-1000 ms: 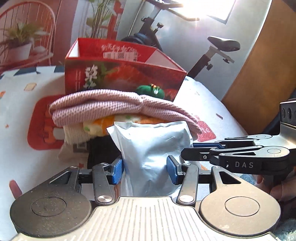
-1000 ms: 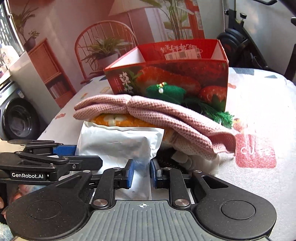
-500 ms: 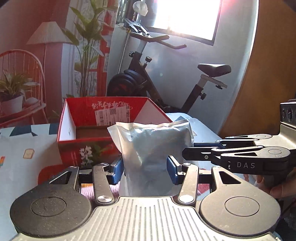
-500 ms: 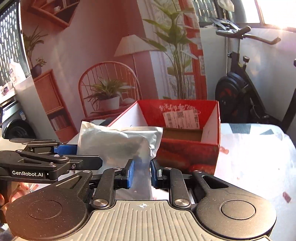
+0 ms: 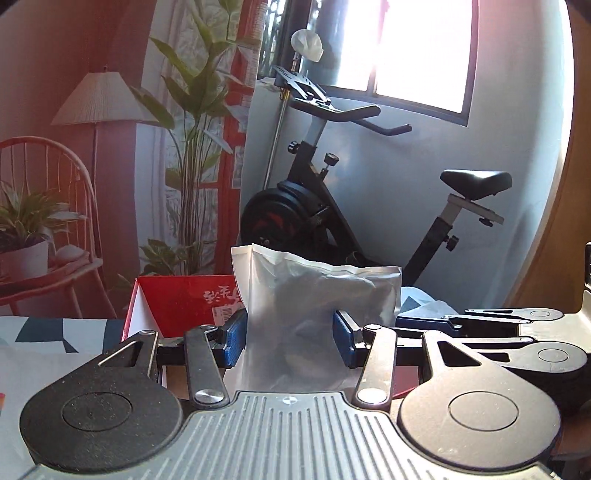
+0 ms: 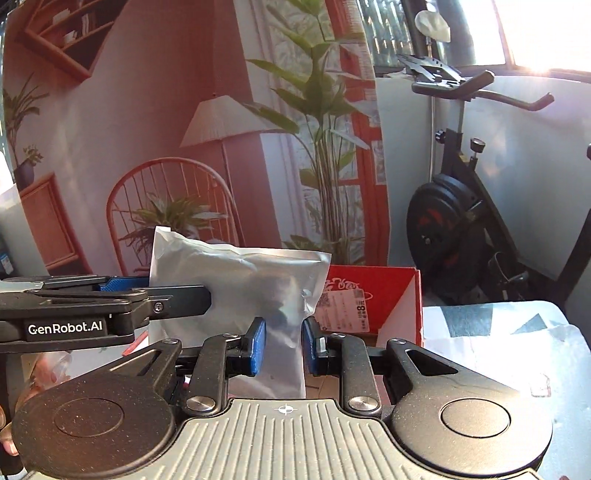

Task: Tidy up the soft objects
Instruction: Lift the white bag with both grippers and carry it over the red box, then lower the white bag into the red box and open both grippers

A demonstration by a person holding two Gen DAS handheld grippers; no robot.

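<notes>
Hanging in the air between both grippers, a silver pouch stands upright over the near edge of a red box. The left gripper clamps it across the middle, blue pads pressed against both sides. The right gripper pinches a narrower part near the pouch's right edge; its jaws are opening, with the pouch between them and the pads touching it.

The box sits open-topped on a table with a patterned cloth, a shipping label on its inner back wall. Behind it: an exercise bike, a tall plant, a floor lamp and a red wire chair holding a potted plant.

The left view shows the bike's seat and the right gripper side-on at right. The right view shows the left gripper side-on at left, a wall shelf and a hand under that gripper.

The box floor is mostly hidden by pouch and grippers. The dark contents of the pouch are hard to make out. The window is blown out by glare.
</notes>
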